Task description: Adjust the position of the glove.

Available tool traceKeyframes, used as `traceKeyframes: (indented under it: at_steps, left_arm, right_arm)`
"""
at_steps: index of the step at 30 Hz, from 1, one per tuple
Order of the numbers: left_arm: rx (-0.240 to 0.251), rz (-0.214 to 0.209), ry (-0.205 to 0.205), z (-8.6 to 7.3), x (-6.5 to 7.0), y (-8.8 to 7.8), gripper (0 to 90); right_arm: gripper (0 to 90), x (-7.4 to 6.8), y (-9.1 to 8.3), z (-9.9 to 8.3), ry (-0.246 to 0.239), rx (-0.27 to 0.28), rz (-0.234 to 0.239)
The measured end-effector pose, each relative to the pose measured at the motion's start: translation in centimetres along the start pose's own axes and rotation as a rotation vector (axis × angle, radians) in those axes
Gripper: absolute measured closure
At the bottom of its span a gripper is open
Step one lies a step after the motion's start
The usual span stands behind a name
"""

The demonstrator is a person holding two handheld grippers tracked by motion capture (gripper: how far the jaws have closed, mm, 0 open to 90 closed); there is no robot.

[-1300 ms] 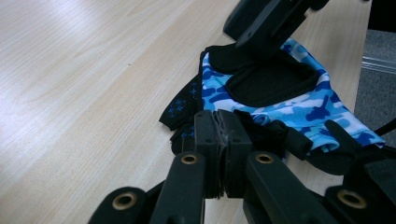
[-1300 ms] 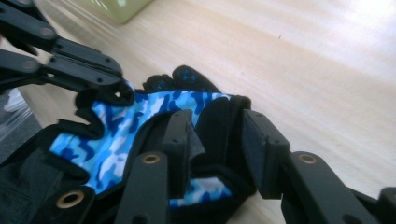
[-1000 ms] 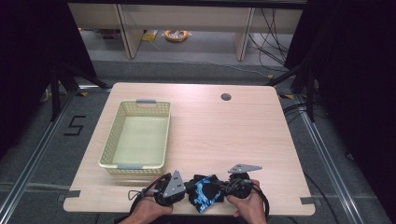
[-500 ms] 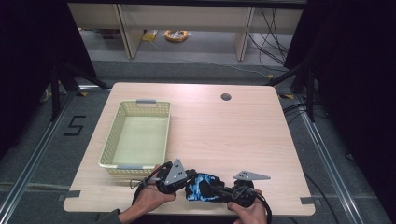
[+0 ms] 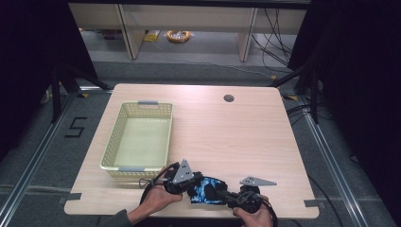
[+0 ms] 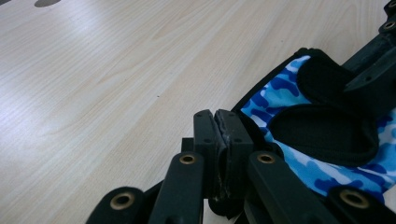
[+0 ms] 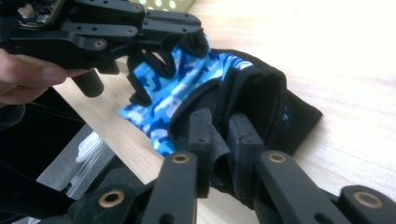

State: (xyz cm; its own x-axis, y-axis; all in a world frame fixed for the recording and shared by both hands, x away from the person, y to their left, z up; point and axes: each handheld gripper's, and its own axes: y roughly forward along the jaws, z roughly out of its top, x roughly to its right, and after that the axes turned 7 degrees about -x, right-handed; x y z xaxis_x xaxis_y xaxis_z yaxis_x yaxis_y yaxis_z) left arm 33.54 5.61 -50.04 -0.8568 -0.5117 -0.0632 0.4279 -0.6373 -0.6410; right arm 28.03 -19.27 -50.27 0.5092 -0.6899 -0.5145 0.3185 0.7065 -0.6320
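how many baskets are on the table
1. The yellow basket sits on the left half of the table, just beyond the left gripper. A blue camouflage glove lies at the near edge, right of it. Nothing seems hidden.

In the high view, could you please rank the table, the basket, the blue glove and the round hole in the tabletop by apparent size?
1. Table
2. Basket
3. Blue glove, partly hidden by the grippers
4. Round hole
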Motion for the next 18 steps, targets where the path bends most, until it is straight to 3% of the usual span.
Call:
traceKeyframes:
  at_steps: [1, 2, 3, 6, 7, 8, 9, 10, 13, 14, 16, 18]
  left_arm:
    - [-0.004, 0.008, 0.011, 0.0, 0.0, 0.1, 86.0]
    - [-0.009, -0.003, -0.005, 0.0, 0.1, 0.3, 85.8]
    - [-0.016, 0.012, 0.02, -0.1, 0.0, 0.3, 85.2]
    - [-0.043, 0.014, 0.006, -0.3, -0.4, 0.3, 83.7]
    - [-0.036, 0.021, -0.003, -0.5, -0.5, 0.3, 83.1]
    - [-0.039, 0.011, -0.02, -0.5, -0.7, 0.3, 81.7]
    - [-0.033, 0.03, -0.033, -0.6, -0.8, 0.2, 79.7]
    - [-0.036, 0.022, -0.035, -0.6, -0.9, 0.0, 79.4]
    - [-0.009, 0.03, -0.079, -0.6, -1.0, -0.4, 74.5]
    - [0.0, 0.035, -0.075, -0.6, -1.1, -0.6, 72.7]
    - [-0.007, 0.037, -0.056, -0.4, -1.1, -1.0, 71.4]
    - [0.009, 0.029, -0.073, -0.3, -0.9, -1.0, 70.2]
  right_arm:
    - [79.8, 0.4, 0.0, 0.0, -0.031, 0.0, -0.005]
    - [78.9, 0.6, 0.1, -0.1, -0.04, -0.001, -0.002]
    - [77.6, 0.6, 0.1, -0.1, -0.03, -0.017, -0.018]
    - [74.2, 0.6, 0.3, -0.2, -0.024, -0.018, -0.006]
    - [72.7, 0.2, 0.2, -0.2, 0.014, -0.023, -0.005]
    - [71.2, 0.2, 0.2, -0.2, 0.006, -0.027, -0.013]
    - [69.2, 0.1, 0.2, -0.2, 0.009, -0.025, -0.002]
    - [66.1, 0.3, 0.2, -0.1, -0.028, -0.013, -0.016]
    - [60.7, -0.1, -0.1, -0.1, -0.014, -0.016, -0.028]
    - [59.1, -0.1, -0.2, -0.1, -0.02, -0.011, -0.05]
    - [53.5, -0.2, -0.6, -0.2, -0.002, 0.0, -0.047]
    - [48.6, -0.3, -0.9, -0.4, 0.015, 0.006, -0.057]
